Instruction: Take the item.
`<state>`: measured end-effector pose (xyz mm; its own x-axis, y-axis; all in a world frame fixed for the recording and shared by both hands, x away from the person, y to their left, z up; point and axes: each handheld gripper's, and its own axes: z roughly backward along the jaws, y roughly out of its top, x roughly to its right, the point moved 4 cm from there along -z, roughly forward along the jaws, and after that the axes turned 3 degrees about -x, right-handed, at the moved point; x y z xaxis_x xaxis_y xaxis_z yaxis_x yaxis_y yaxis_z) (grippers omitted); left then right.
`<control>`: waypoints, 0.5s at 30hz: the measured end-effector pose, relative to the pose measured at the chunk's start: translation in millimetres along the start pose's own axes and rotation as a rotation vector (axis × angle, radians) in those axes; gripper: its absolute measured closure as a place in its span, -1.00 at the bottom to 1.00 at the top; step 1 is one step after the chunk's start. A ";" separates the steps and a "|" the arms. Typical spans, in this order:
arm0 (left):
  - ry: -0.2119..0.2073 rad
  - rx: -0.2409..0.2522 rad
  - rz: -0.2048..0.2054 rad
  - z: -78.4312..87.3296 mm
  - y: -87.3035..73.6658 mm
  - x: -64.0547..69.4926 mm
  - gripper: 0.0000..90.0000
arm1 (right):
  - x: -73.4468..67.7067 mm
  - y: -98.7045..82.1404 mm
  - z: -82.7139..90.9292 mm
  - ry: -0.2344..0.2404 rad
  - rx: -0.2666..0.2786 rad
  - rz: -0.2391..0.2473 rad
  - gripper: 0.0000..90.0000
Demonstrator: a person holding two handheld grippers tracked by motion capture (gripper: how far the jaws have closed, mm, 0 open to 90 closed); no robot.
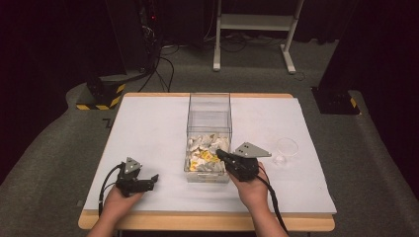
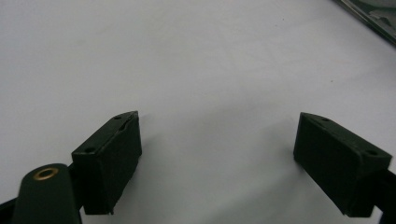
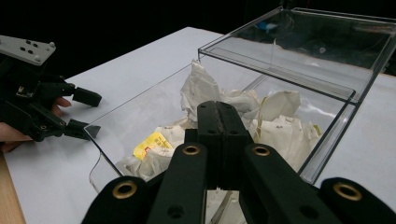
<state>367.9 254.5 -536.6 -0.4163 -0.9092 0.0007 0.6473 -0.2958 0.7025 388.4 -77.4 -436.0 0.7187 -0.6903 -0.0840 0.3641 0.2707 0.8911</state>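
White surface (image 1: 148, 128) carries a clear plastic box (image 1: 209, 106) of crumpled white and yellow packets (image 1: 203, 155). Right tool (image 1: 222, 155), jaws pressed together and empty, hovers over them; left tool (image 1: 154, 179) rests wide apart. Nothing looks removed yet.

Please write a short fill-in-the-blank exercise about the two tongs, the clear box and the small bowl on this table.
1. The left tongs rest on the table with their jaws ____.
2. The right tongs, jaws together, point into the clear box, which holds crumpled ____.
3. The small clear bowl sits on the box's ____ side in the high view.

Missing words: open; wrappers; right
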 end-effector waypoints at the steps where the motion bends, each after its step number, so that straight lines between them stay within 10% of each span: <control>1: 0.000 0.000 0.000 0.0 0.0 0.0 -0.65 | 0.0 0.0 0.0 0.000 0.000 0.000 1.00; 15: 0.000 0.000 0.000 0.0 0.0 0.0 -0.65 | -3.9 7.8 9.9 -0.004 0.057 0.017 1.00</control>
<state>367.9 254.5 -536.6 -0.4164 -0.9092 0.0007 0.6474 -0.2960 0.7023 382.5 -79.3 -424.3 0.7220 -0.6886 -0.0672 0.3174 0.2434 0.9165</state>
